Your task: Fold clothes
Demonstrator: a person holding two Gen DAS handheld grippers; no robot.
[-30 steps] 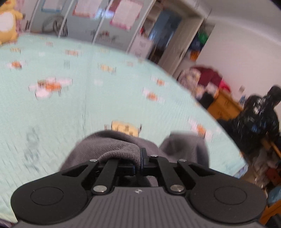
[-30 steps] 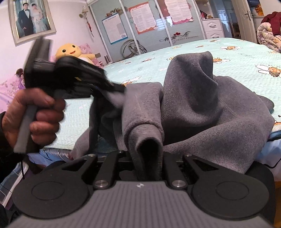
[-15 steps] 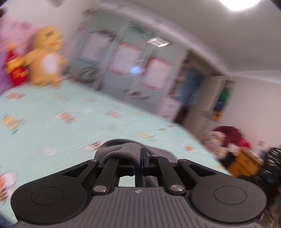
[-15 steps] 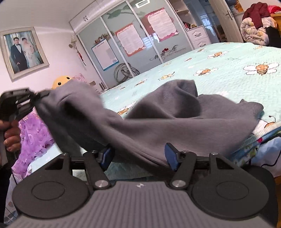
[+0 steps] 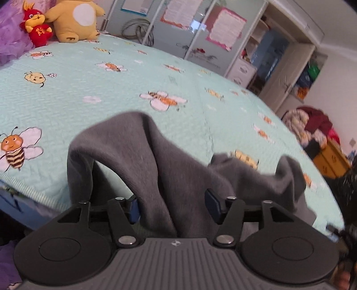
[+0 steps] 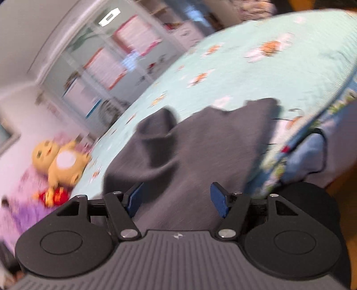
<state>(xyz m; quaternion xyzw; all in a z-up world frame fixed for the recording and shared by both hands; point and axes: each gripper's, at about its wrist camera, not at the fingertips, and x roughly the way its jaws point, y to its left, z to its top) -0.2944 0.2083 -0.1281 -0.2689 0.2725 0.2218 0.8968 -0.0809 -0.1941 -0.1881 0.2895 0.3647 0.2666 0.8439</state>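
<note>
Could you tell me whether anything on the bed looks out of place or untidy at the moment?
Yes: the grey garment lies bunched in humps near the edge of the bed, not spread flat for folding. Both the left tongs and the right tongs are open, with cloth lying loose between them.

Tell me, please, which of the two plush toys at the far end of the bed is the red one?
The small plush toy, left of the big yellow plush toy in the left wrist view. It is red and much smaller; the other is yellow with a white belly.
</note>
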